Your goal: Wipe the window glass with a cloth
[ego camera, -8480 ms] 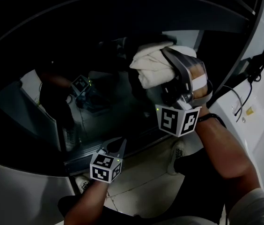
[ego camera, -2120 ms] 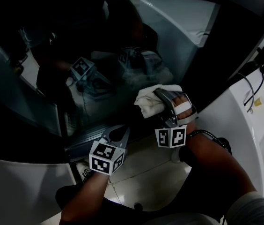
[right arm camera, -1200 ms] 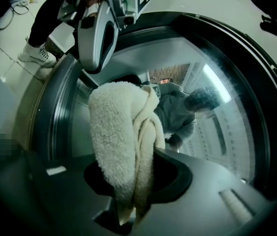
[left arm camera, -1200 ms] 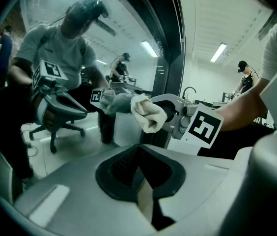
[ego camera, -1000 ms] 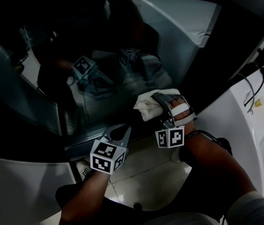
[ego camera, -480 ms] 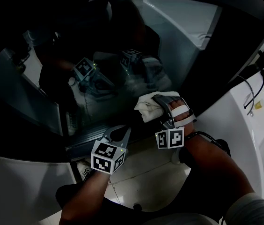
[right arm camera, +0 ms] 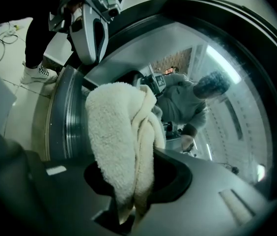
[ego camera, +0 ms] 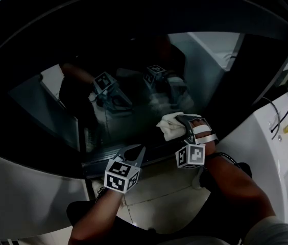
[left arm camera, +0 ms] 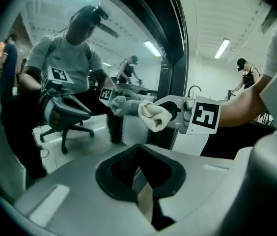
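Observation:
The window glass (ego camera: 134, 75) is dark, curved and full of reflections. A cream cloth (ego camera: 170, 127) is bunched against its lower right part, close to the bottom frame. My right gripper (ego camera: 181, 124) is shut on the cloth, which fills the jaws in the right gripper view (right arm camera: 124, 146). My left gripper (ego camera: 134, 151) is lower left of it, near the bottom edge of the window, shut with nothing in it (left arm camera: 142, 191). The left gripper view shows the cloth (left arm camera: 154, 115) touching the glass (left arm camera: 79, 58).
A thick dark frame (ego camera: 31, 152) rings the glass. A white panel (ego camera: 282, 152) with black cables (ego camera: 282, 111) lies to the right. Another pale panel (ego camera: 21, 203) lies lower left. Tiled floor (ego camera: 159, 193) and the person's legs are below the grippers.
Since 8.5 s ago the right gripper has carried the cloth down the glass to its lower edge. Over the last second it barely moved; the head view has tilted up. The left gripper stayed put.

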`<state>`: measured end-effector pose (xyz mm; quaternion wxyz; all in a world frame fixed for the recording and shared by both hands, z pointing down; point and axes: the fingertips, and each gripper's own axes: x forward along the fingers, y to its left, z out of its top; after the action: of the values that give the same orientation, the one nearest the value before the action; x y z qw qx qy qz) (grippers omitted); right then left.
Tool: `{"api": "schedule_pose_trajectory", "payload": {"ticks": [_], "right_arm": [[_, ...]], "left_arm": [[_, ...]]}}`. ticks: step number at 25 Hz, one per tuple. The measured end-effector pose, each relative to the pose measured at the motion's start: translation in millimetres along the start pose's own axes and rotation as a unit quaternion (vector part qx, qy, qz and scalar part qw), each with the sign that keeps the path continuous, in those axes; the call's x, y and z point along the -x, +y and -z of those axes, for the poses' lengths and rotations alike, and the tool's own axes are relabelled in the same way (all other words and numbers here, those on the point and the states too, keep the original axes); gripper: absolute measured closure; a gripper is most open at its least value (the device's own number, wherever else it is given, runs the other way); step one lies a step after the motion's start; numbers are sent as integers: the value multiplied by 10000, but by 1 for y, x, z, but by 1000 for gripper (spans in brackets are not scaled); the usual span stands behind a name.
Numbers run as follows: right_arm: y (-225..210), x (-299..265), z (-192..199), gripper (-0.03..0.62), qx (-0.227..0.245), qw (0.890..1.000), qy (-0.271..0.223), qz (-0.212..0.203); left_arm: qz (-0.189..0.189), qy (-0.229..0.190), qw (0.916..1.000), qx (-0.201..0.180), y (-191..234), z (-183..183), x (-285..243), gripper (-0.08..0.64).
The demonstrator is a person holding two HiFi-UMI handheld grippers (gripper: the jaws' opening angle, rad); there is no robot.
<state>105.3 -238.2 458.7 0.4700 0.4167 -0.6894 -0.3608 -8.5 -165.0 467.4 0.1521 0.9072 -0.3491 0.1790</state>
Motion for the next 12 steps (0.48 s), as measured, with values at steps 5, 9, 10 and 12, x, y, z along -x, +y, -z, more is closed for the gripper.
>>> {"api": "schedule_pose_trajectory", "payload": {"ticks": [5, 9, 10, 12], "right_arm": [[4, -6, 6, 473, 336, 9993, 125, -63], [8, -7, 3, 474, -196, 9949, 391, -903], [12, -7, 0, 474, -518, 9896, 438, -1268], [17, -4, -8, 474, -1322, 9692, 486, -2021]], "left_arm": [[-317, -95, 9994, -22, 11, -17, 18, 543], [-415, -86, 9984, 384, 15, -22, 40, 543], [-422, -120, 9973, 588, 15, -25, 47, 543], [-407, -202, 9950, 886, 11, -32, 58, 543]]}}
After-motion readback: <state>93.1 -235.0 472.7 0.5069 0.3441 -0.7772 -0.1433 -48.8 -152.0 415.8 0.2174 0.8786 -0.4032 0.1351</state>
